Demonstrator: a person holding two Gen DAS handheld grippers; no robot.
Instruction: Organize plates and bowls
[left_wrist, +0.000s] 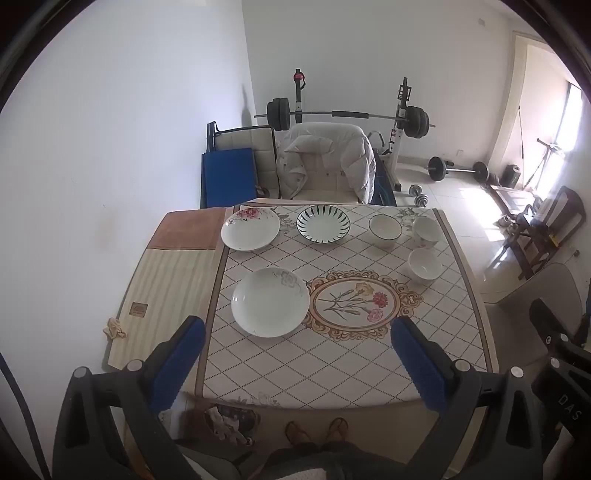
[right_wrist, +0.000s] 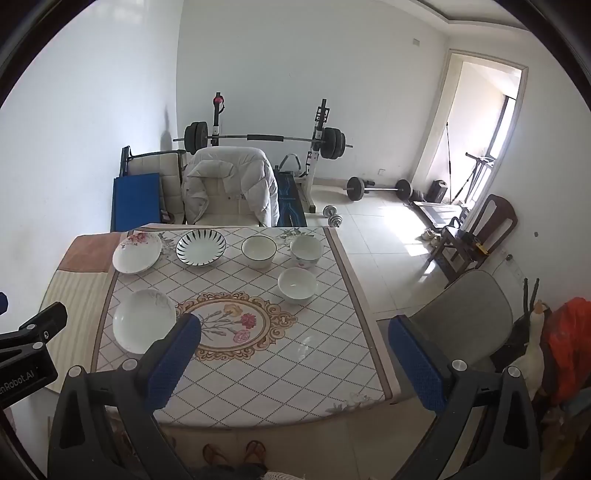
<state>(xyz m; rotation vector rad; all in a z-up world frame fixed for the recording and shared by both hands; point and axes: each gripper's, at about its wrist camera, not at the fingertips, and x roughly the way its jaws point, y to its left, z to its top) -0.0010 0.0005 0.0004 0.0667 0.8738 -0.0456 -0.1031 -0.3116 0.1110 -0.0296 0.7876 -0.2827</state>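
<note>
Left wrist view: you are holding both the left gripper and right gripper wide open, empty, above the table where plates and bowls are sitting apart.

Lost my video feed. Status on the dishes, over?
Left gripper and right gripper open, empty, above table. Three plates, three bowls spread out, unstacked. Nothing blocking.

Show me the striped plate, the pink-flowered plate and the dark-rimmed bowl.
striped plate (left_wrist: 323, 224): left wrist view, centre of its well.
pink-flowered plate (left_wrist: 250, 229): left wrist view, white middle.
dark-rimmed bowl (right_wrist: 259, 248): right wrist view, inside bottom.
</note>
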